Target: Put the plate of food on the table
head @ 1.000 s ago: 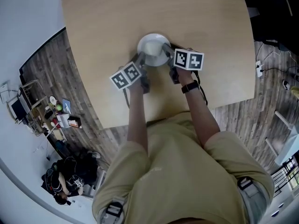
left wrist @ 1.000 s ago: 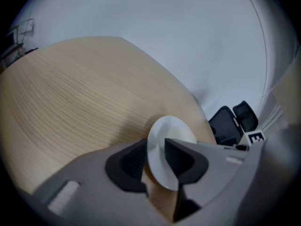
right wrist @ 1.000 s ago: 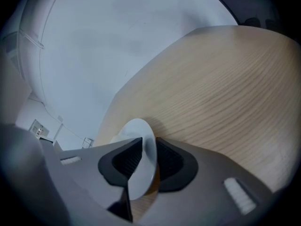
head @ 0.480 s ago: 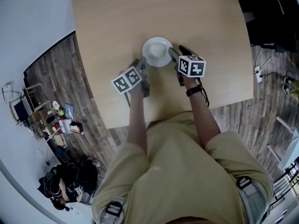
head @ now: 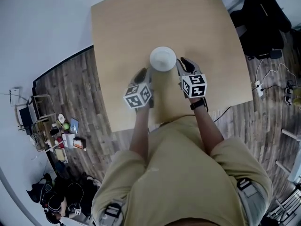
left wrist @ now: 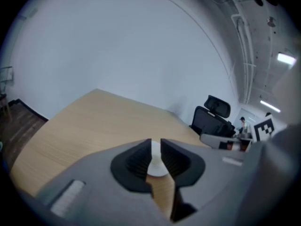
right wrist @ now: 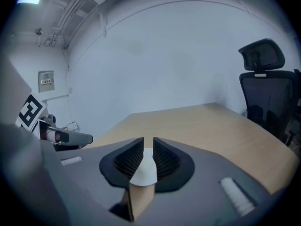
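A white round plate (head: 163,59) rests on the light wooden table (head: 207,27), near its middle; I can make out no food on it. My left gripper (head: 146,72) is at the plate's near-left rim and my right gripper (head: 181,64) at its near-right rim. Both sets of jaws are closing. In the left gripper view a white strip of the plate (left wrist: 154,163) fills the narrow gap at my left gripper (left wrist: 155,147). The right gripper view shows the same: plate rim (right wrist: 143,172) wedged in my right gripper (right wrist: 148,147).
Black office chairs (head: 261,18) stand beyond the table's right corner, one also seen in the right gripper view (right wrist: 267,79). Cables and a power strip (head: 259,84) lie on the wood floor to the right. A cluttered stand (head: 63,126) sits to the left.
The table looks smaller and further off in the head view. The left gripper's marker cube has drawn back toward the person. Both grippers remain at the plate's sides.
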`<state>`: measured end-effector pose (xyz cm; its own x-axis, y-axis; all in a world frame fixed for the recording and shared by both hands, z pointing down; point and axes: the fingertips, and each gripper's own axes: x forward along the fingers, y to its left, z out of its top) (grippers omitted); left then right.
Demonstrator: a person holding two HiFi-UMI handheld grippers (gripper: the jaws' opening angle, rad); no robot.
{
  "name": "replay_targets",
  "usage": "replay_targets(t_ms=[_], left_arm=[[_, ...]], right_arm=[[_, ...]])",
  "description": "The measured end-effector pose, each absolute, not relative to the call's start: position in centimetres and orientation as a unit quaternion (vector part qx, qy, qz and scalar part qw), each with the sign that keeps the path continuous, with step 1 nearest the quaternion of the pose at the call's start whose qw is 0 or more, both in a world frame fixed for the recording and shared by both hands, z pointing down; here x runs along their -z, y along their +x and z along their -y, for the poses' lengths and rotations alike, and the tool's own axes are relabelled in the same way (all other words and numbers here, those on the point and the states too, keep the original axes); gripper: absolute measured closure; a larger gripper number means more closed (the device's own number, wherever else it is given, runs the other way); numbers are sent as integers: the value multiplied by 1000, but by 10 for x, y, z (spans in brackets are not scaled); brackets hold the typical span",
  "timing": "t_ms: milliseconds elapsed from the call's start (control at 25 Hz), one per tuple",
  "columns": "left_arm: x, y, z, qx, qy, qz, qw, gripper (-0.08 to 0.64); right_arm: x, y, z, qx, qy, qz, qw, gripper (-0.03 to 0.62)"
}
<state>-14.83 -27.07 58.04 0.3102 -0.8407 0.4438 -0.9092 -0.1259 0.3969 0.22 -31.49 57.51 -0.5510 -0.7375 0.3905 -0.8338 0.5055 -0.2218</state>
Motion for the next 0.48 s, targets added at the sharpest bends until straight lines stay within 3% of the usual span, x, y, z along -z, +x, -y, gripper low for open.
replay_targets(t_ms=[160,480], left_arm=[[-547,-144,240,-36,767,587,258,525],[-520,-140,188,-38,778,595,196,555]], right_arm=[[-544,3,283,-163,463,865,106,572],[-511,-1,233,-124,463,873,86,584]])
